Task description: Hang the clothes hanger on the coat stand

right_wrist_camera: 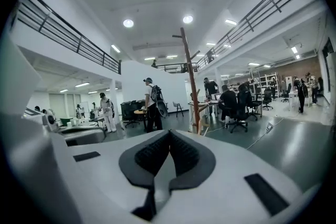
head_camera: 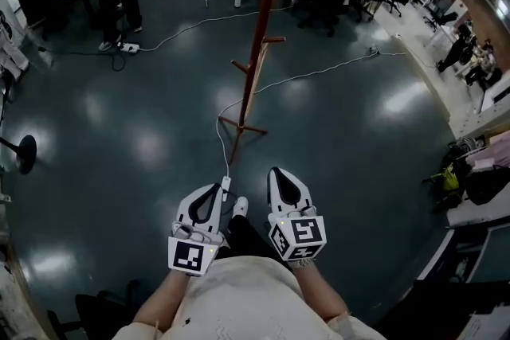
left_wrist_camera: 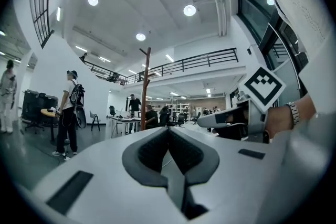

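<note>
Holding both tongs low at my waist, left tongs (head_camera: 215,189) and right tongs (head_camera: 277,173) each clenched on nothing, since no clothes hanger shows in any view to carry, I face the coat stand (head_camera: 260,44) standing well ahead on the floor (head_camera: 119,131).

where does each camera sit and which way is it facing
Head view: on the person's head, looking steeply down at floor and coat stand; shows left gripper, right gripper, forearms.
Left gripper view: on the left gripper, looking along its shut jaws; right gripper and wrist at right.
Right gripper view: on the right gripper, along its shut jaws; left gripper at left.
Shared: all three see the coat stand ahead.
</note>
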The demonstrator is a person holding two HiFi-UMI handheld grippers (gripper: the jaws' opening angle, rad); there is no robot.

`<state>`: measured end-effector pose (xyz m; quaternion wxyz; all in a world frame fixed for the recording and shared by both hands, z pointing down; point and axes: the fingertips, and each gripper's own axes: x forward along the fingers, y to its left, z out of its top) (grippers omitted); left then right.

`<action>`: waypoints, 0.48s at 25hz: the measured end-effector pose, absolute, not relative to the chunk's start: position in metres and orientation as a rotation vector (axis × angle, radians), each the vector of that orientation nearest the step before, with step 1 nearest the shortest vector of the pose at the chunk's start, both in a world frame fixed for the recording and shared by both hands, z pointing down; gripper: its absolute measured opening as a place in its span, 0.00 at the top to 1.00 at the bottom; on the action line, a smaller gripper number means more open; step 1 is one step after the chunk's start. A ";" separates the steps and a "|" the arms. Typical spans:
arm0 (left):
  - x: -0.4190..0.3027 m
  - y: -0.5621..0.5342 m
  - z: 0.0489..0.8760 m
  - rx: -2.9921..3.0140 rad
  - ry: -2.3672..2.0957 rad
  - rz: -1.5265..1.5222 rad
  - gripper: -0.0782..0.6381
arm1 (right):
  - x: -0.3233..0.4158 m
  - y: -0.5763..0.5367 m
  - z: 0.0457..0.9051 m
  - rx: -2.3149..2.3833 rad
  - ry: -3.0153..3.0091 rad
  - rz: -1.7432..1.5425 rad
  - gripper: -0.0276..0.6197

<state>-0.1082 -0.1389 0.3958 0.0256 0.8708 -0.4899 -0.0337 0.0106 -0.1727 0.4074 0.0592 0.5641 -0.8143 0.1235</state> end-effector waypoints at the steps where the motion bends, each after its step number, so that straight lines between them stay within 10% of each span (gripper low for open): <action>1: -0.107 -0.136 0.392 2.700 -1.509 -0.117 0.87 | 0.009 -0.163 0.401 1.708 -2.478 0.375 0.93; 12: -0.120 -0.105 0.373 2.729 -1.530 -0.156 0.87 | -0.014 -0.107 0.360 1.719 -2.608 0.410 0.93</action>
